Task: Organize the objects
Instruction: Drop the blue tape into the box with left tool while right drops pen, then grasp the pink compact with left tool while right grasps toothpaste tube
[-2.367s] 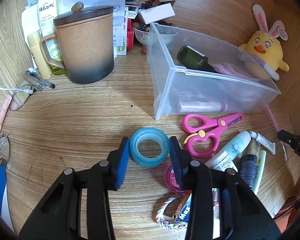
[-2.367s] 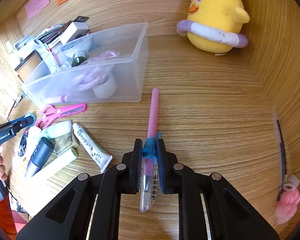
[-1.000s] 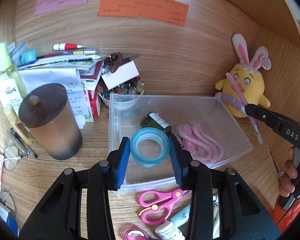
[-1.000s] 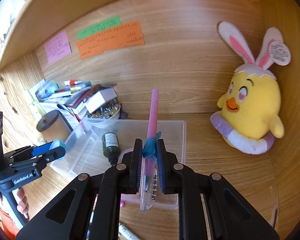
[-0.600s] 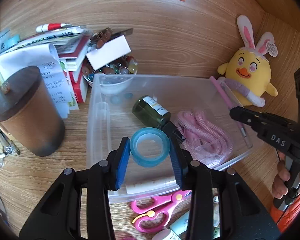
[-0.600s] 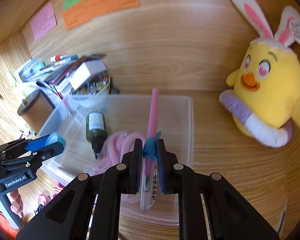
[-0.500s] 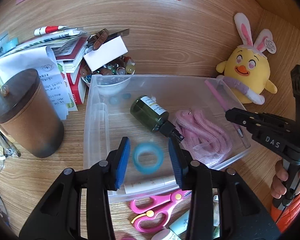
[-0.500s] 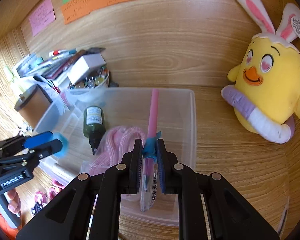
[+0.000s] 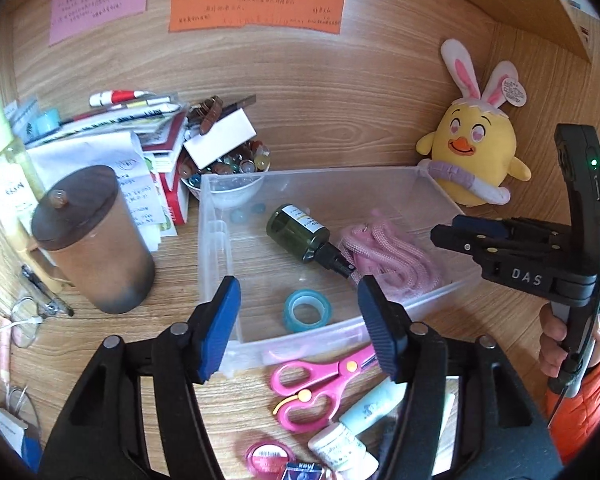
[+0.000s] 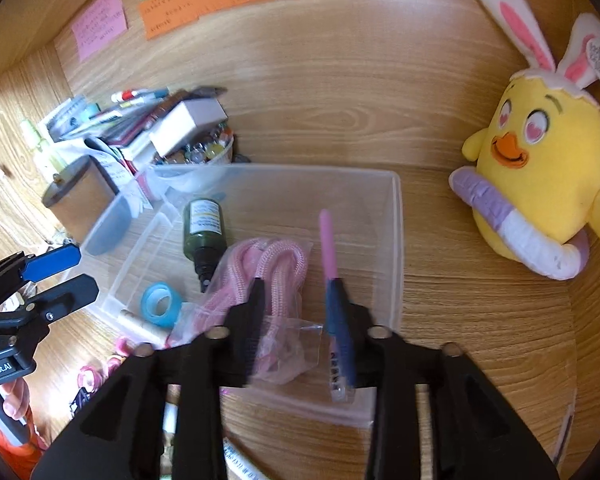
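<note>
A clear plastic bin (image 9: 220, 248) (image 10: 396, 240) stands on the wooden desk. The blue tape roll (image 9: 307, 311) (image 10: 159, 305) lies inside it near the front wall. My left gripper (image 9: 298, 320) is open and empty above the bin's front edge. My right gripper (image 10: 298, 312) is open over the bin. The pink pen (image 10: 329, 256) lies against its right finger, loose between the jaws. A green bottle (image 9: 298, 234) and pink rope (image 9: 388, 252) also lie in the bin.
Pink scissors (image 9: 312, 380), tubes (image 9: 364, 416) and a pink round tin (image 9: 266, 456) lie in front of the bin. A brown lidded cup (image 9: 92, 240), papers and a bead bowl (image 9: 228, 168) stand left. A yellow plush chick (image 9: 476, 160) sits right.
My left gripper carried the tape roll over the bin, opened, and the roll dropped inside. My right gripper brought the pink pen over the bin and has just opened.
</note>
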`<state>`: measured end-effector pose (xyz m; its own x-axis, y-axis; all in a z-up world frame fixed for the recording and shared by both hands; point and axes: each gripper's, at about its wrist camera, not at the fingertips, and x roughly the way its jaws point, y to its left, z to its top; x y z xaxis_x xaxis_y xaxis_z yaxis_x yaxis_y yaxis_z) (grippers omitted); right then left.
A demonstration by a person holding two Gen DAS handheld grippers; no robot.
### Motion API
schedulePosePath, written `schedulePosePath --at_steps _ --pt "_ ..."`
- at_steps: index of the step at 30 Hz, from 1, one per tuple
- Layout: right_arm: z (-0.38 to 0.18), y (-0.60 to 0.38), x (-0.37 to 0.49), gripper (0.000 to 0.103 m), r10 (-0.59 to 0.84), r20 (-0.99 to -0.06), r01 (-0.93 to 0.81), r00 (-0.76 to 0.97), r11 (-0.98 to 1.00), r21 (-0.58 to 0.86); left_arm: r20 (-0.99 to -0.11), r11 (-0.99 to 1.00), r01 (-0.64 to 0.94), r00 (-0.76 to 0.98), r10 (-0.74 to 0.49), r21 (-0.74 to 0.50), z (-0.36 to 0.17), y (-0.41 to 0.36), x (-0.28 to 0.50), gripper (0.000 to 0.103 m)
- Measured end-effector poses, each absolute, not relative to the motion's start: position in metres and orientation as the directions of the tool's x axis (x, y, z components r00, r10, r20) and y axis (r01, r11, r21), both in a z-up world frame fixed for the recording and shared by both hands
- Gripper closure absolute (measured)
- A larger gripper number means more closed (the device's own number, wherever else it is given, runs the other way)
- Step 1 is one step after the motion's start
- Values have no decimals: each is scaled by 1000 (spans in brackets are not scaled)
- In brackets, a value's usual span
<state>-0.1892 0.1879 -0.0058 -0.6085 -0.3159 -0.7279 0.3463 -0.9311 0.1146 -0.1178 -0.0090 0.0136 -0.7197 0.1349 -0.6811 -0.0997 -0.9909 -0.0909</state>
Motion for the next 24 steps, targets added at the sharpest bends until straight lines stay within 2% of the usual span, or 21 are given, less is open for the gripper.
schedulePosePath --at_steps 2,10,17,24 --pt "2 189 -179 52 -314 -706 351 -635 -931 98 -669 -993 -97 -733 122 -74 17 -10 -108 35" --pt "22 190 -139 43 -346 -658 409 -669 -910 62 -666 -997 -64 -742 79 -46 15 -23 -77 27" --pt "2 192 -114 42 -347 -689 432 -637 -900 54 -750 -998 -40 -659 56 -40 -22 -35 -68 27" --pt "-42 195 -108 42 -317 -761 422 -566 -904 62 -821 -995 -10 -565 85 -96 -57 -41 -67 29"
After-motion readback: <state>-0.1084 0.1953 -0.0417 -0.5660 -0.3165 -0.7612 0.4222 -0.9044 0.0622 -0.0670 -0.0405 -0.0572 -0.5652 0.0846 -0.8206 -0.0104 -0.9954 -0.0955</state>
